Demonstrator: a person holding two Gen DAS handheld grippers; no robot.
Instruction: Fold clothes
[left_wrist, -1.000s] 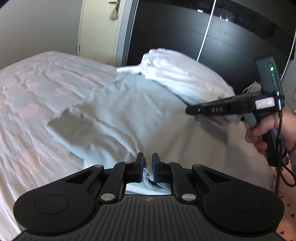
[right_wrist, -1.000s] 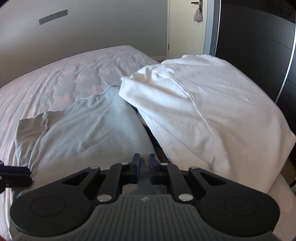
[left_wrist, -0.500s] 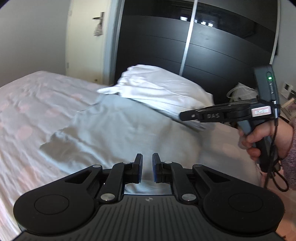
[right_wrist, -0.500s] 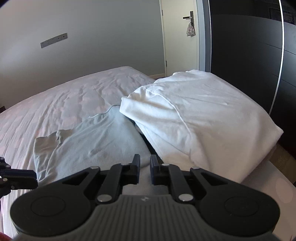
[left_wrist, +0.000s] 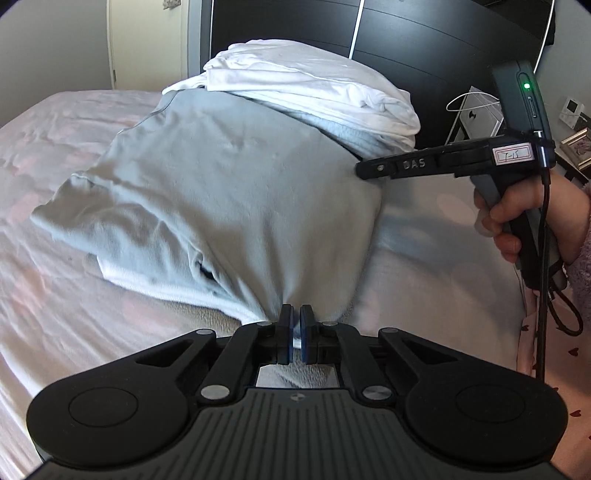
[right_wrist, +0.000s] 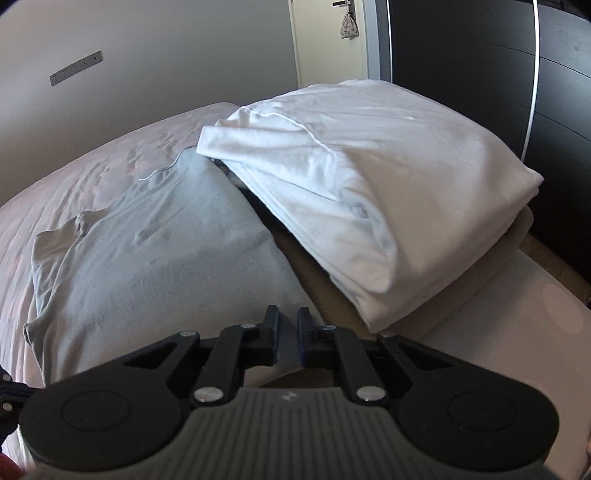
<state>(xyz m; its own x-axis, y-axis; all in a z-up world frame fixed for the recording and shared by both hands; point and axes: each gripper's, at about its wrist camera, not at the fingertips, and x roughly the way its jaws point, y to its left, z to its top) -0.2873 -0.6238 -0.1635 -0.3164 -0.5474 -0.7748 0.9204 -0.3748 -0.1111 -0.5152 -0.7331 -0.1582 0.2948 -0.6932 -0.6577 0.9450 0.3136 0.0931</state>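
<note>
Left wrist: left tongs (left_wrist: 295, 320) pinch grey shirt (left_wrist: 229, 192) hem; right tongs (right_wrist: 287, 320) grip its edge.

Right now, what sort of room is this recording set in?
A bedroom, most likely: a wide bed with a pink sheet, clothes laid on it, a tall dark wardrobe alongside and a door behind.
</note>
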